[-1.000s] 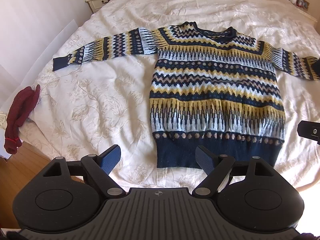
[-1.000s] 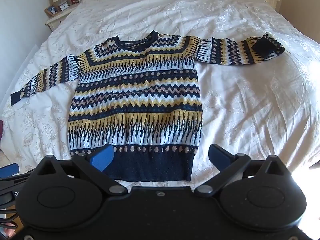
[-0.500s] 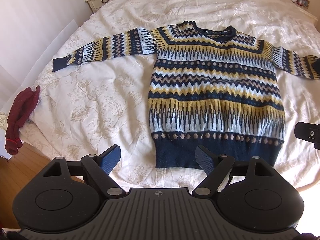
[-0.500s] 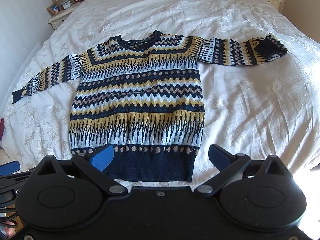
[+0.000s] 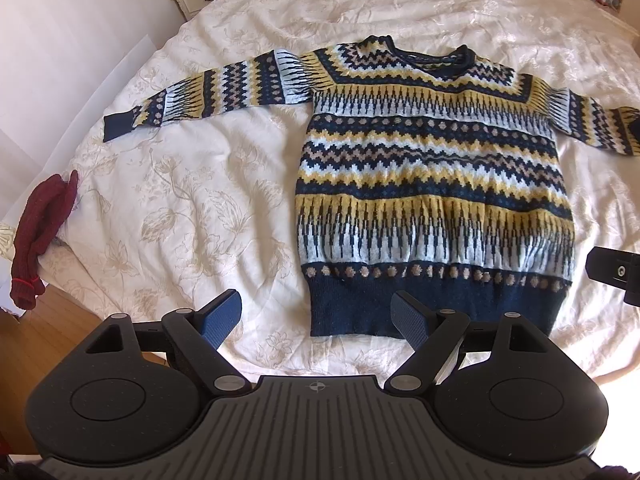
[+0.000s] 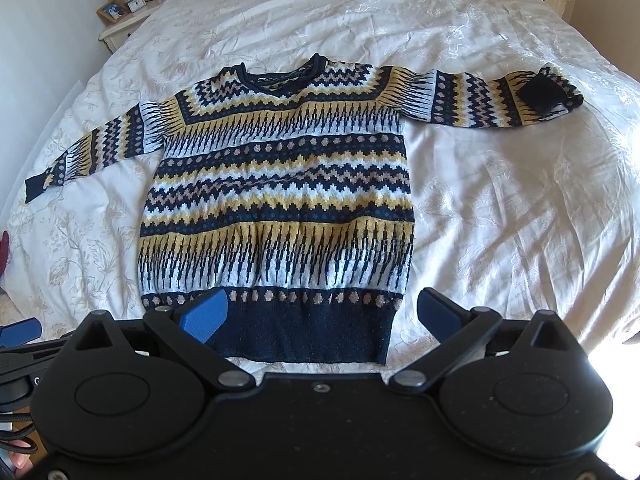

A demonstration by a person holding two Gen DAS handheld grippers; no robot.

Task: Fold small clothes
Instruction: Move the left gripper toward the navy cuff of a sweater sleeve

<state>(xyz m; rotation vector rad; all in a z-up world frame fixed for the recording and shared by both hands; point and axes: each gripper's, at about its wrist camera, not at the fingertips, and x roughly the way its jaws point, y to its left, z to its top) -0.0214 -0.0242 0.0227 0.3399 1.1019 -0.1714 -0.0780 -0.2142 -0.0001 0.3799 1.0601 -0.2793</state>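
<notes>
Both grippers hover level at the bed's (image 5: 160, 208) near edge, left gripper (image 5: 316, 312) and right gripper (image 6: 322, 312) each with fingers spread wide and empty, just short of the hem of the sweater (image 6: 276, 184) lying flat ahead, sleeves outstretched.

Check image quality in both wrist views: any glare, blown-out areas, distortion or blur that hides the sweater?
Left wrist view: sharp; fisheye bends the bed edges; the lower right corner is blown out by sunlight; the sweater is evenly lit. Right wrist view: sharp too; glare beside the right gripper at lower right, and soft shadow streaks cross the bedspread right of the sweater, whose far cuff is folded back.
</notes>
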